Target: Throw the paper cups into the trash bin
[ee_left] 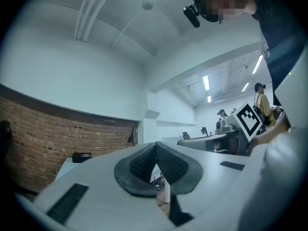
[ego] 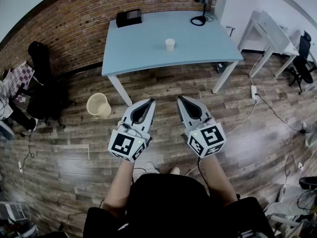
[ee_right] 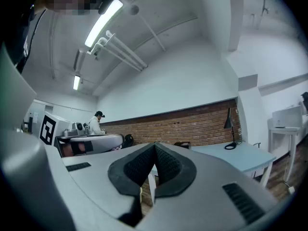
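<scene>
The single paper cup (ego: pixel 170 44) stands upright on the light blue table (ego: pixel 143 53), straight ahead of both your grippers and well beyond their tips, nearly in line with the gap between them. The trash bin (ego: pixel 99 104), a pale mesh basket, sits on the wooden floor (ego: pixel 64 157) off to the left of your left gripper (ego: pixel 150 101), close to the table's near left leg and lower than your hands.

You hold both grippers out in front of your body, level, side by side and slightly apart, noses toward the table, forearms stretched forward. Your left gripper's jaws are pressed together at the tips with nothing between them, as the left gripper view shows. Your right gripper (ego: pixel 181 99) is the same: pads meeting, empty.

Farther ahead of the grippers, past the cup, a black box (ego: pixel 129 18) lies at the table's far left and a desk lamp (ego: pixel 200 6) at its far right, against the brick wall (ego: pixel 59 29).
</scene>
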`<state>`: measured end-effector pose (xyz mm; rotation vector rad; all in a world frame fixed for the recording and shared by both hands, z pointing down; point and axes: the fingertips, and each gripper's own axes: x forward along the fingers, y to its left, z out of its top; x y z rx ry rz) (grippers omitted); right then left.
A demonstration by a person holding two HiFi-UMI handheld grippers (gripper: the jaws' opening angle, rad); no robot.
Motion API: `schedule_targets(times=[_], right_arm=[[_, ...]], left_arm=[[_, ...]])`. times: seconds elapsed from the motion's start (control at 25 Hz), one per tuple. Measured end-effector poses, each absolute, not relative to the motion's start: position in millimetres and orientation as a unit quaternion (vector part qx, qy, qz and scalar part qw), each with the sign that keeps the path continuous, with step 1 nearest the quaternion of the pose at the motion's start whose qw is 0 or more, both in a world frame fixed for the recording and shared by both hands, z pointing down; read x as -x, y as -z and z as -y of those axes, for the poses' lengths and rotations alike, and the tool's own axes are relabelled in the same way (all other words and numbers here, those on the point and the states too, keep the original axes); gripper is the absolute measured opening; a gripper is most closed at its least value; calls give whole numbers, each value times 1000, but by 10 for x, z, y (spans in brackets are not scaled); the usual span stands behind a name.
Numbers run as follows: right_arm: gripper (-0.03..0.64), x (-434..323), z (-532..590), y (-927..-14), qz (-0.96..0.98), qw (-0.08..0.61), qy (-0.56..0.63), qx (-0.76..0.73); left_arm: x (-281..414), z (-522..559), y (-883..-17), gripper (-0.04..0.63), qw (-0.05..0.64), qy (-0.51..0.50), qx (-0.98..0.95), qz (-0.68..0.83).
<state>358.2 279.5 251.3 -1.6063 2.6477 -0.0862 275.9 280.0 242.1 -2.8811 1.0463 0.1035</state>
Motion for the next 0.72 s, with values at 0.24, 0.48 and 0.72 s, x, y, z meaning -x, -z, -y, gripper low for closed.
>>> schedule_targets(times=[0.24, 0.48, 0.72], right_arm=[[3, -3827, -2983, -2535, -856, 42, 38, 514], [4, -4066, -3045, -2560, -857, 54, 41, 510], [3, -4150, -3001, -2556, -863, 54, 42, 501]], left_arm=[[-3016, -2984, -2481, 9, 32, -27, 937, -348], [-3183, -3065, -2520, 9, 33, -20, 931, -363], [-3249, -3060, -2501, 9, 36, -16, 927, -374]])
